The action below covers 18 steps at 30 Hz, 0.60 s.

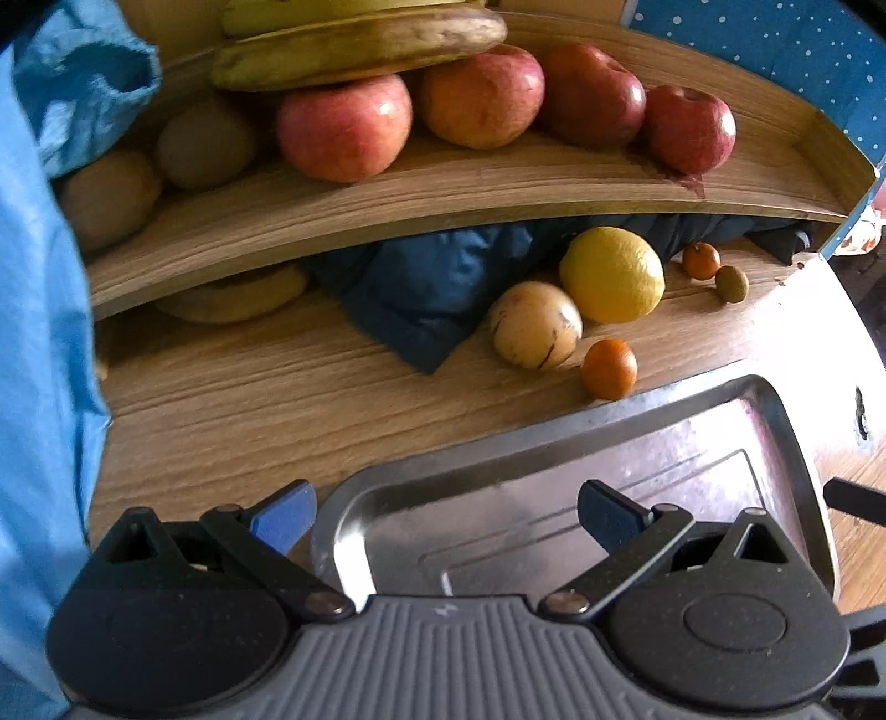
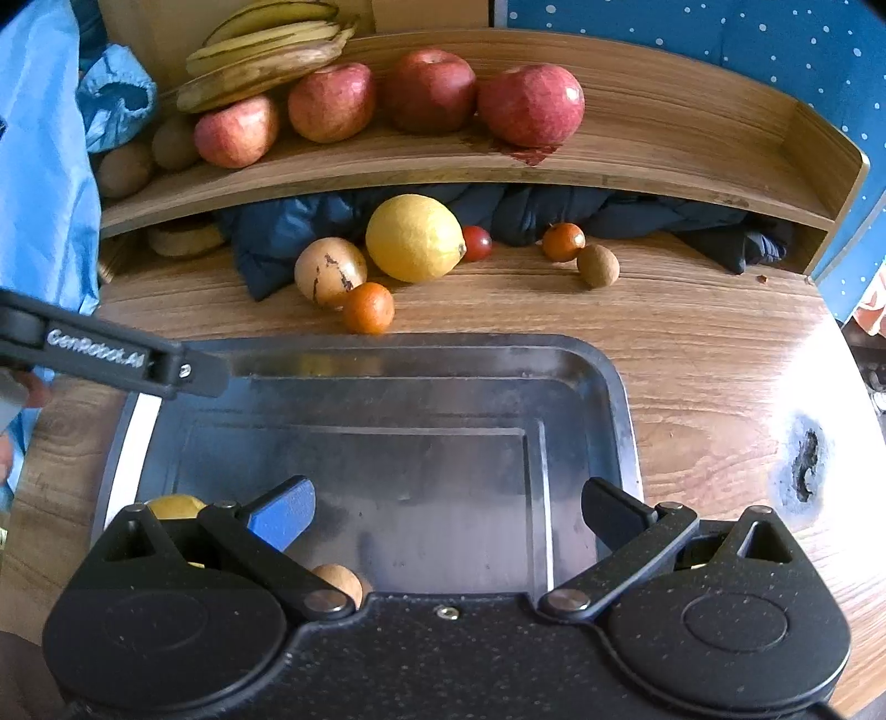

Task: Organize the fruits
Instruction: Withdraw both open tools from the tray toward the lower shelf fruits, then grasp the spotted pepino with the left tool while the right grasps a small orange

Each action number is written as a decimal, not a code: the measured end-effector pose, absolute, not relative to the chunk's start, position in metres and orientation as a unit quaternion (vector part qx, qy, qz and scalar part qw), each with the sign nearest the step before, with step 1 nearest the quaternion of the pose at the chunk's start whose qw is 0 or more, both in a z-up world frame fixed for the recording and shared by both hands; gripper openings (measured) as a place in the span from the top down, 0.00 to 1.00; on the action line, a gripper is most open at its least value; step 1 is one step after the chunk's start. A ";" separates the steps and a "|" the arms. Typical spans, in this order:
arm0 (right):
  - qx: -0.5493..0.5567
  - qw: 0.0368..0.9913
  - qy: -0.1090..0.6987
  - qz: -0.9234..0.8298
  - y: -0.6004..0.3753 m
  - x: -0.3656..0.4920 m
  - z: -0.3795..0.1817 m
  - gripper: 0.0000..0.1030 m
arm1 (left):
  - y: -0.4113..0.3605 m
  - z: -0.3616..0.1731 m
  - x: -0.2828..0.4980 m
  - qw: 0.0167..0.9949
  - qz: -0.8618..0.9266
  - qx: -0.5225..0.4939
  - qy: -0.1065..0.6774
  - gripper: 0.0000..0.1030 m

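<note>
I see both grippers, left (image 1: 446,518) and right (image 2: 446,515), jaws wide, holding nothing. Metal tray (image 2: 603,382) holds a yellow fruit (image 2: 174,505) and a brown fruit (image 2: 338,579).

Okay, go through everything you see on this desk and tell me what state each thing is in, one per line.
Left tool: open, empty, above the tray's edge.
Right tool: open, empty, over the tray.
Metal tray: flat on the desk, mostly bare, two fruits at its near end.
Big lemon: loose on the desk.
Apples: lined up on the shelf.
Bananas: lying on top of the apples.
</note>
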State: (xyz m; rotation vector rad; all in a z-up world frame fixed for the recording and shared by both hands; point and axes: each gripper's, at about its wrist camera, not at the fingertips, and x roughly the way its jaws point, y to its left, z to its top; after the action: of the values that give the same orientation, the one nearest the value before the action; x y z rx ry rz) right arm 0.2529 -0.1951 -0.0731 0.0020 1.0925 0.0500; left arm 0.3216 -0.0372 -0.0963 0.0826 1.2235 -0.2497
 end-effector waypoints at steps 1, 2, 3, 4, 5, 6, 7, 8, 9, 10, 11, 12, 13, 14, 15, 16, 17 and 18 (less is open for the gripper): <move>0.002 0.854 0.519 0.021 -0.195 0.253 -0.074 0.01 | -0.038 -0.097 0.323 0.810 -0.120 0.038 0.573 0.01; 0.004 0.854 0.519 0.018 -0.196 0.253 -0.075 0.01 | -0.040 -0.099 0.325 0.809 -0.122 0.038 0.573 0.01; 0.005 0.855 0.519 0.015 -0.196 0.253 -0.076 0.01 | -0.041 -0.100 0.327 0.808 -0.125 0.037 0.574 0.01; 0.006 0.855 0.519 0.013 -0.197 0.254 -0.077 0.01 | -0.042 -0.102 0.328 0.807 -0.127 0.036 0.575 0.01; 0.006 0.855 0.518 0.010 -0.197 0.254 -0.077 0.01 | -0.042 -0.103 0.330 0.806 -0.129 0.034 0.577 0.01; 0.006 0.856 0.517 0.008 -0.196 0.254 -0.078 0.01 | -0.043 -0.104 0.332 0.805 -0.131 0.031 0.577 0.01; 0.006 0.856 0.516 0.007 -0.196 0.255 -0.078 0.01 | -0.043 -0.104 0.334 0.805 -0.133 0.029 0.578 0.01; 0.005 0.857 0.515 0.006 -0.196 0.255 -0.078 0.01 | -0.043 -0.105 0.335 0.804 -0.135 0.028 0.578 0.01; 0.005 0.858 0.514 0.006 -0.196 0.256 -0.079 0.01 | -0.044 -0.106 0.337 0.803 -0.137 0.027 0.579 0.01; 0.004 0.858 0.513 0.005 -0.195 0.257 -0.079 0.01 | -0.044 -0.107 0.339 0.803 -0.139 0.027 0.580 0.01; 0.003 0.859 0.512 0.003 -0.195 0.258 -0.079 0.01 | -0.044 -0.108 0.341 0.802 -0.140 0.026 0.580 0.01; 0.002 0.860 0.511 0.002 -0.195 0.259 -0.080 0.01 | -0.044 -0.108 0.342 0.802 -0.141 0.025 0.580 0.01; 0.001 0.860 0.510 0.001 -0.194 0.260 -0.080 0.01 | -0.045 -0.108 0.344 0.802 -0.140 0.023 0.580 0.01; 0.000 0.861 0.509 0.001 -0.194 0.261 -0.080 0.01 | -0.044 -0.109 0.346 0.802 -0.140 0.022 0.580 0.01; -0.001 0.862 0.508 0.001 -0.193 0.263 -0.080 0.01 | -0.044 -0.109 0.348 0.802 -0.139 0.020 0.580 0.01; -0.001 0.862 0.507 0.002 -0.192 0.264 -0.080 0.01 | -0.044 -0.109 0.350 0.802 -0.139 0.018 0.580 0.01; -0.002 0.863 0.506 0.002 -0.191 0.266 -0.080 0.01 | -0.044 -0.109 0.353 0.803 -0.138 0.016 0.580 0.01; -0.003 0.863 0.505 0.004 -0.190 0.268 -0.081 0.01 | -0.044 -0.110 0.355 0.803 -0.138 0.012 0.580 0.01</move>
State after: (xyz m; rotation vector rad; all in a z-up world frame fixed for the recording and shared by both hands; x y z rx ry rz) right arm 0.2682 -0.1901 -0.0806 -0.0058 1.0579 0.0086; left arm 0.3550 -0.0440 -0.1099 0.0266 1.2425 -0.2962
